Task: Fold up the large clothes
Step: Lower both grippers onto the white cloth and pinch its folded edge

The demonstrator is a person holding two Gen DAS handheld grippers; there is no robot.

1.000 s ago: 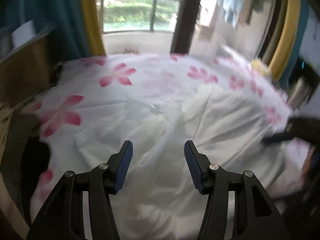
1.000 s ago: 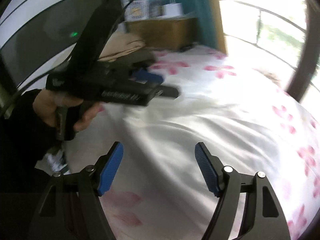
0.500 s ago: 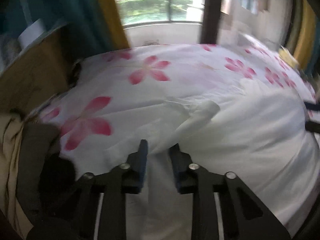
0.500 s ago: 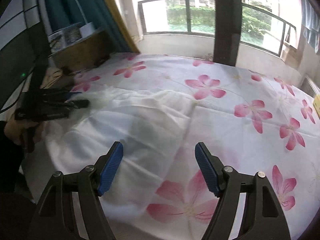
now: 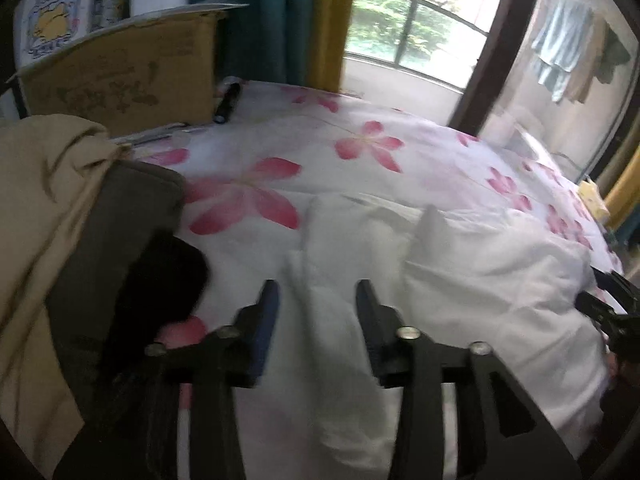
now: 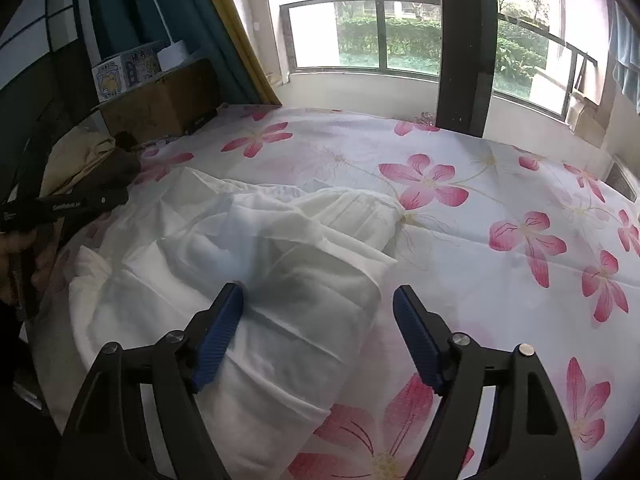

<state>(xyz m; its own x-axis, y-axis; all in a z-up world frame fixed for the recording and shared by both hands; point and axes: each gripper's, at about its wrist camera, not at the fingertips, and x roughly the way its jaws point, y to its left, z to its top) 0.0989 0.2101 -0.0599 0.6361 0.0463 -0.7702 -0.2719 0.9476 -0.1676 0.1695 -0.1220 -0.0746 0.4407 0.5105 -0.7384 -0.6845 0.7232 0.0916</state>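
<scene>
1. While the left gripper [image 5: 316,312] hangs low over the bed [image 6: 500,184], its jaws are opening, about half wide; a raised ridge of the white garment [image 6: 280,264] runs up between the fingers [image 5: 266,320], and the pads look clear of the cloth on both sides, though blur makes that hard to settle.
2. Right gripper [image 6: 318,332]: fingers [image 6: 218,332] wide apart and opening a touch more, nothing clamped. The garment's near right end lies under and between them; the left pad sits just at the cloth, the right pad hangs over the edge where white cloth meets the flowered sheet.
3. Key relation: the garment lies crumpled across the near side of the bed, long axis running roughly from one gripper to the other. Left gripper is at one end, seen at the left edge of the right wrist view; right gripper is at the other.
4. Middle: bunched folds and a humped crest, not flat. Judgement: needs spreading before any clean fold, each hand taking its own end.
5. Farther out: bare flowered sheet beyond the garment, free room to lay it out.
6. Far: cardboard box [image 5: 120,80] and beige cloth pile [image 5: 44,200] at the bed's left side, window [image 6: 360,32] behind.
</scene>
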